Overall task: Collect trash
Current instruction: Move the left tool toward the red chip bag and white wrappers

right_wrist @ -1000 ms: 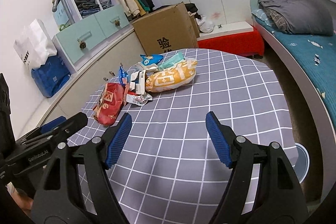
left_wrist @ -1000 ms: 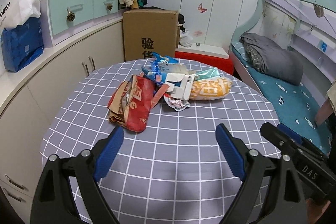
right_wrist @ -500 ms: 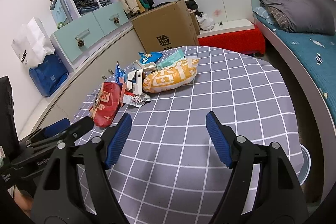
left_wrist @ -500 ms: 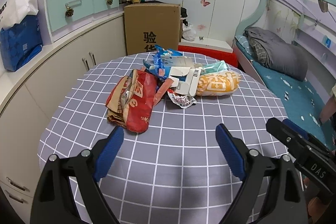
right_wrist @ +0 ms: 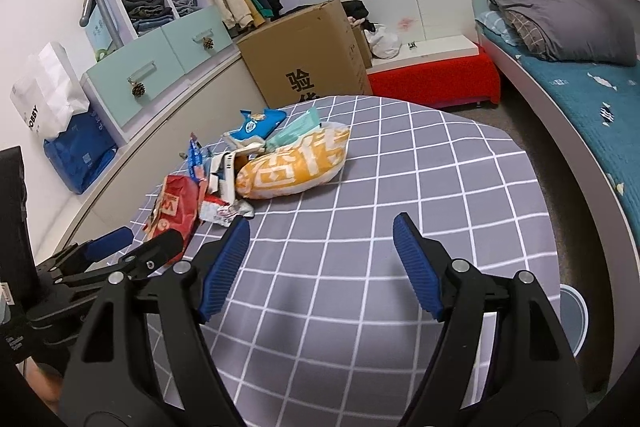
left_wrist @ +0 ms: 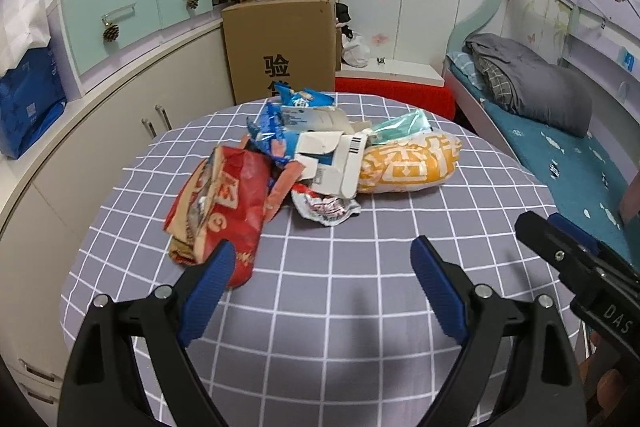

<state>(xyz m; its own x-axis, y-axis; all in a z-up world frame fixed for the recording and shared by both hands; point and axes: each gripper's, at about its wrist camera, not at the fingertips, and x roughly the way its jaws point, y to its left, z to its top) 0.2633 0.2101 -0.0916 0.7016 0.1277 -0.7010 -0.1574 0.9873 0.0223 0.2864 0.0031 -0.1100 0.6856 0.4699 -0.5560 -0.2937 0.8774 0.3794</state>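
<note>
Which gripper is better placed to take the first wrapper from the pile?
Left. The left gripper is open with the red bag just beyond its fingers; the right gripper faces mostly bare cloth.

Colours and patterns on record

Bench cloth [left_wrist: 360, 307]: grey with white grid. Snack bag [left_wrist: 224, 203]: red. Puffed bag [left_wrist: 412, 163]: orange, white characters. Wrapper [right_wrist: 258, 121]: blue. Tongs' pads [left_wrist: 208, 291]: blue, on black frames.

Cardboard box [left_wrist: 280, 47], grey blanket [left_wrist: 532, 83], blue bag [left_wrist: 28, 99]
</note>
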